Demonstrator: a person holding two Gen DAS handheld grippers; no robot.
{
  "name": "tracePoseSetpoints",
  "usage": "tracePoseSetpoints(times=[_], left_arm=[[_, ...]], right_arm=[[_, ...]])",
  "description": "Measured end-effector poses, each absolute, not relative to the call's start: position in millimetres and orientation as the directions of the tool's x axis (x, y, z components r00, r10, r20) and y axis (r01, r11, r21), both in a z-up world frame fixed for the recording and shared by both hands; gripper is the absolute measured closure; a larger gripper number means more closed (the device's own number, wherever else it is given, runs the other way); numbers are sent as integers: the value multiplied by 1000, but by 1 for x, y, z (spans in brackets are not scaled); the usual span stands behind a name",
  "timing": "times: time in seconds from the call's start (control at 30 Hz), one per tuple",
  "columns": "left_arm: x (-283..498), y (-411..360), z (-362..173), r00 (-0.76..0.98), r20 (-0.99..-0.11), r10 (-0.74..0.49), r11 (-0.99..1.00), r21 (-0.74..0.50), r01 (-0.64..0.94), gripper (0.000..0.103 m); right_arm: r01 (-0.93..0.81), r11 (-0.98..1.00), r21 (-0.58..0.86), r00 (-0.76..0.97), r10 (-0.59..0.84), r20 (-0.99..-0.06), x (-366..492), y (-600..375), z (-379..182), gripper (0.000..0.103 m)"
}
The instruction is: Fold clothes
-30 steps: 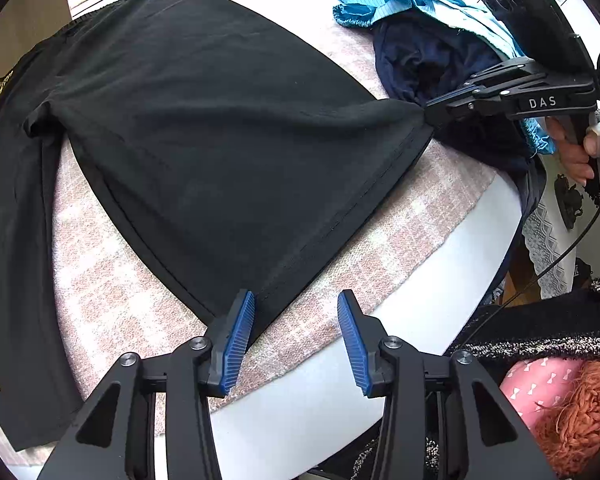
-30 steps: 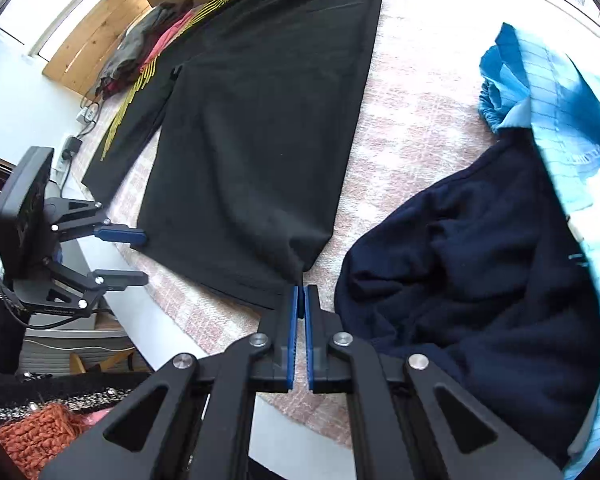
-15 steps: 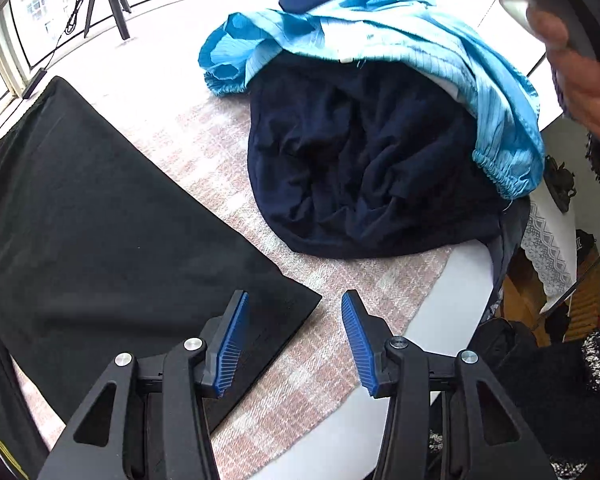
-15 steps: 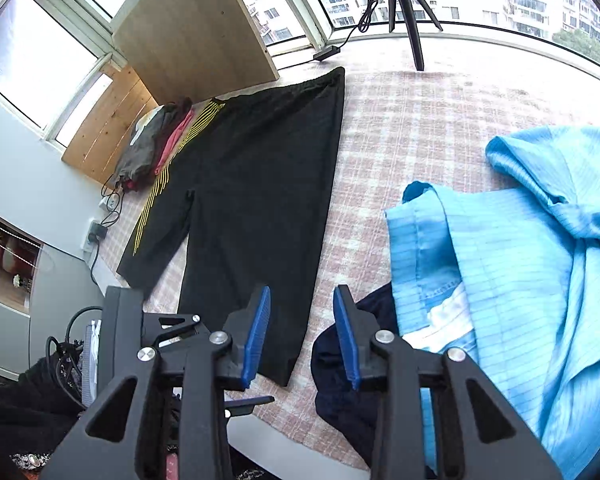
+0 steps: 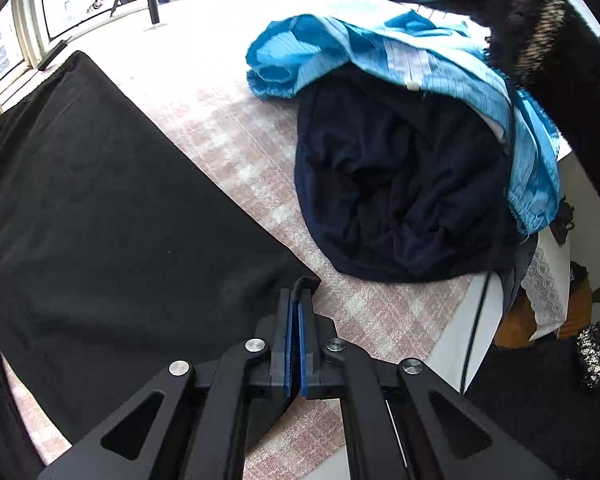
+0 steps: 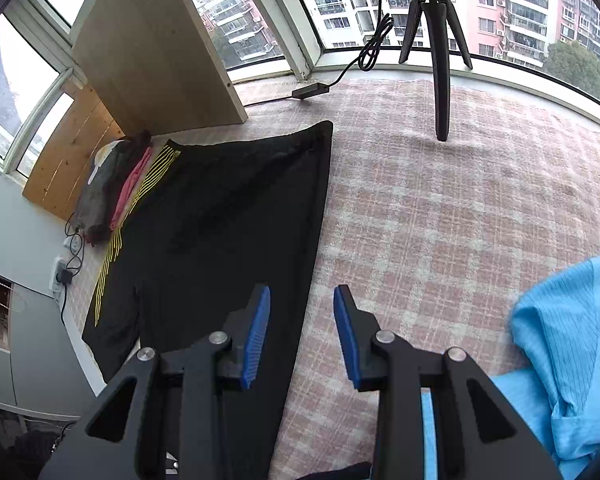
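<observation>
The left tongs (image 5: 298,312) are clamped on the near corner of the flat black cloth shorts with yellow side stripes (image 5: 100,208), which lie spread on the pink checked cloth covering the worktop (image 5: 236,136). The right tongs (image 6: 300,332) hang parted and hold nothing above that cloth, just beside the shorts' edge. A crumpled navy garment (image 5: 396,200) under a light blue striped garment (image 5: 380,52) lies near the shorts' corner.

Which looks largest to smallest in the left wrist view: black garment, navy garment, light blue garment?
1. black garment, though it lies nearest the camera
2. navy garment
3. light blue garment, partly hidden by the person's sleeve, so its true extent is unsure
</observation>
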State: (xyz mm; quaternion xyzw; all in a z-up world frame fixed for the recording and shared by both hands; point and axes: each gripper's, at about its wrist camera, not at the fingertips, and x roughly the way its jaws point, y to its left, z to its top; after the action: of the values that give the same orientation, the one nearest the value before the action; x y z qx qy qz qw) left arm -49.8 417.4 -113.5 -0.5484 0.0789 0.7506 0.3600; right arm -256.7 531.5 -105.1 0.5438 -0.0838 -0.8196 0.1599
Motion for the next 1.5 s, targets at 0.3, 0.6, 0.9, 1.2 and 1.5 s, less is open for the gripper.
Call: tracePoseSetpoints(times=[0.3, 0.6, 0.9, 1.2, 1.5], left_arm=[[-66, 330, -70, -252, -799, 546, -794, -399, -459, 101], [-68, 247, -61, -339, -738, 583, -808, -482, -339, 102], [-27, 96, -60, -465, -698, 545, -825, -545, -149, 102], [-31, 62, -69, -459, -696, 552, -827, -527, -195, 102], [-41, 91, -82, -378, -680, 628, -778, -545, -311, 102]], right_arm=[[79, -914, 399, -284, -404, -869, -391, 488, -174, 66], [111, -936, 335, -317, -352, -880, -412, 449, -166, 101], [236, -926, 295, -421, -371, -828, -398, 333, -63, 101], [-80, -964, 252, -301, -218, -928, -415, 361, -113, 51], [-67, -997, 50, -203, -35, -979, -429, 290, -134, 51]])
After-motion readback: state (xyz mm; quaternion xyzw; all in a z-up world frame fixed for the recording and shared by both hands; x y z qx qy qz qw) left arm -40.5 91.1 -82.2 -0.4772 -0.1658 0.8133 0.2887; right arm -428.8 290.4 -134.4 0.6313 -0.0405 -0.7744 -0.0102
